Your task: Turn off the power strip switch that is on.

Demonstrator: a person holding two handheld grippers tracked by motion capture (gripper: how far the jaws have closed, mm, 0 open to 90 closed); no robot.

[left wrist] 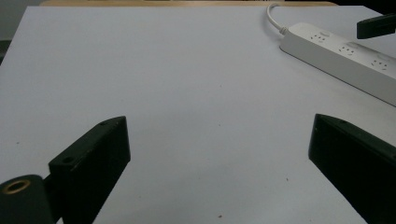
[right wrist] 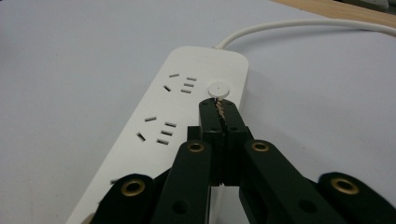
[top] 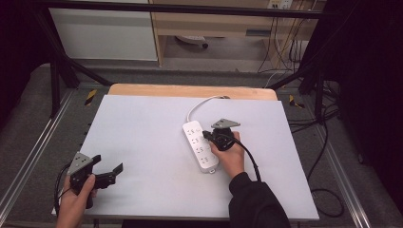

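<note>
White plastic power strip (top: 200, 146) lies mid-table, long axis running away from the person, cord at the far end. Right gripper (right wrist: 218, 103), jaws pressed together and empty, tips just short of its round button (right wrist: 219, 88). Left gripper (top: 108, 172) gapes wide, well apart at the near-left.

Soft, even overhead light on the white table (top: 142, 142), no glare. Room edges in the high view fall to near black. Shadows stay faint. Close up, the black jaws blur; the power strip (right wrist: 187, 107) reads reasonably sharp.
</note>
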